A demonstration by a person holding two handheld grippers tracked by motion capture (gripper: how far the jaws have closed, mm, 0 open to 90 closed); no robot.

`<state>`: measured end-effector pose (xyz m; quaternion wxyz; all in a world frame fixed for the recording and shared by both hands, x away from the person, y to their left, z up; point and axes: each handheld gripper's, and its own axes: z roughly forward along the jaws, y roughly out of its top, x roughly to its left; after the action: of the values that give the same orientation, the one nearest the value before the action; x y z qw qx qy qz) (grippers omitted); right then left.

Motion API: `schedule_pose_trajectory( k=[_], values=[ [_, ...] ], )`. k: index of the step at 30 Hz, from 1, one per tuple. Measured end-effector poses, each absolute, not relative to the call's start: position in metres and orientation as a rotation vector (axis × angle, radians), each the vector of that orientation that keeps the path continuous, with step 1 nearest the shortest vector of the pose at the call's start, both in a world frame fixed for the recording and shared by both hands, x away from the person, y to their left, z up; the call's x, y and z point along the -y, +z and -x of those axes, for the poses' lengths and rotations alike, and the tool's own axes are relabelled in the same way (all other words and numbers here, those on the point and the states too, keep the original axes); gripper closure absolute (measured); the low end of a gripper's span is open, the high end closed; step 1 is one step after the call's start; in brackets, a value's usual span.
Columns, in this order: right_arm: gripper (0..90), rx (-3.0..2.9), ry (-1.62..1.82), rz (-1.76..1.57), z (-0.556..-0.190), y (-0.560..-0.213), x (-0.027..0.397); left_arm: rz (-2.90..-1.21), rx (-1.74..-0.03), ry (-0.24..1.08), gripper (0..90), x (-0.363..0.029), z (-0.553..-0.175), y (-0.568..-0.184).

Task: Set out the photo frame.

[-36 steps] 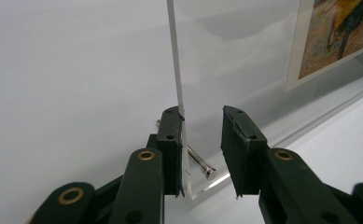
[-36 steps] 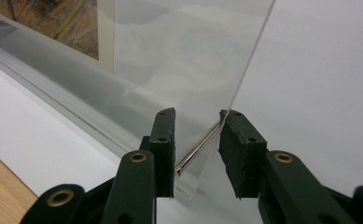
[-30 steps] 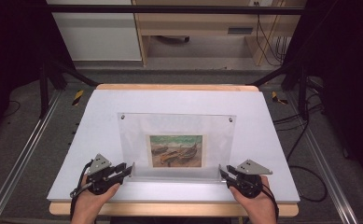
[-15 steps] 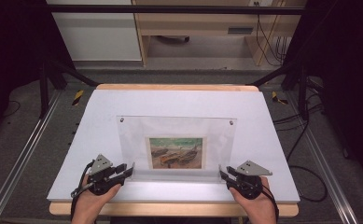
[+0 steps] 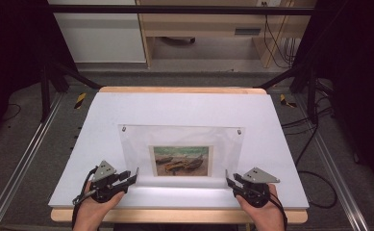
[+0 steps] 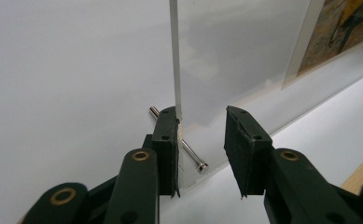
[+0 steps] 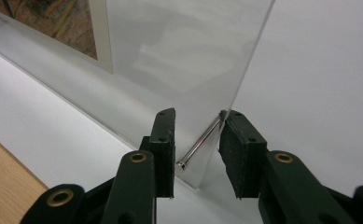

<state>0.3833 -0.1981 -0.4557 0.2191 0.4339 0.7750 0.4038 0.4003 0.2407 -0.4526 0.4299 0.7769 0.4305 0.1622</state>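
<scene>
A clear acrylic frame stands upright on the white table, with a painting of boats in its lower middle. My left gripper is at its lower left corner and my right gripper at its lower right corner. In the left gripper view the jaws stand apart around the corner. The pane's edge lies against the left jaw, and the metal pin ends short of the other. In the right gripper view the open jaws straddle the corner's pin, whose far end meets the right jaw's tip.
The table's wooden front edge runs just before both hands. Metal rails flank the table on the floor. Cables lie on the floor at the right, and cabinets stand beyond the far edge.
In the high view the frame's top edge has come nearer to me and the painting looks a little larger. Both hands have kept their places.
</scene>
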Motion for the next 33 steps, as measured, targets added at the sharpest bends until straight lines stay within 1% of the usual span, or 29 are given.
schedule_pose_trajectory(
  k=[12, 15, 18, 20, 21, 22, 24, 26, 28, 30, 32, 33],
  values=[
    [66.1, -2.151, 1.114, -1.198, -0.3817, -0.4573, 0.1978, -1.946, -1.073, 0.400, 64.5, -0.2407, -0.3983, -0.4546],
    [64.5, -2.150, 1.124, -1.202, -0.3819, -0.4575, 0.1979, -1.937, -1.076, 0.391, 63.3, -0.2406, -0.3985, -0.4553],
    [57.0, -2.150, 1.133, -1.195, -0.3824, -0.4579, 0.1961, -1.952, -1.078, 0.385, 57.6, -0.2381, -0.3985, -0.4575],
    [46.8, -2.134, 1.123, -1.192, -0.3823, -0.4573, 0.1939, -1.942, -1.077, 0.380, 49.7, -0.2368, -0.3986, -0.4579],
    [39.0, -2.119, 1.109, -1.177, -0.3825, -0.4563, 0.1925, -1.937, -1.074, 0.383, 44.3, -0.2362, -0.3985, -0.4571],
    [34.1, -2.108, 1.097, -1.166, -0.3829, -0.4555, 0.1920, -1.933, -1.073, 0.392, 40.0, -0.2358, -0.3982, -0.4561],
    [27.3, -2.085, 1.093, -1.160, -0.3829, -0.4537, 0.1916, -1.933, -1.073, 0.405, 32.6, -0.2343, -0.3982, -0.4550],
    [21.3, -2.064, 1.091, -1.152, -0.3831, -0.4519, 0.1934, -1.934, -1.064, 0.412, 26.8, -0.2335, -0.3974, -0.4544],
    [17.2, -2.046, 1.098, -1.169, -0.3832, -0.4506, 0.1951, -1.927, -1.062, 0.420, 21.6, -0.2333, -0.3966, -0.4535],
    [12.8, -2.023, 1.098, -1.180, -0.3843, -0.4500, 0.1979, -1.930, -1.053, 0.424, 18.2, -0.2340, -0.3959, -0.4518],
    [11.0, -2.019, 1.093, -1.196, -0.3849, -0.4495, 0.1992, -1.940, -1.046, 0.426, 15.8, -0.2350, -0.3958, -0.4505],
    [10.3, -2.015, 1.091, -1.195, -0.3848, -0.4492, 0.2001, -1.943, -1.038, 0.429, 13.3, -0.2360, -0.3960, -0.4498]
  ],
)
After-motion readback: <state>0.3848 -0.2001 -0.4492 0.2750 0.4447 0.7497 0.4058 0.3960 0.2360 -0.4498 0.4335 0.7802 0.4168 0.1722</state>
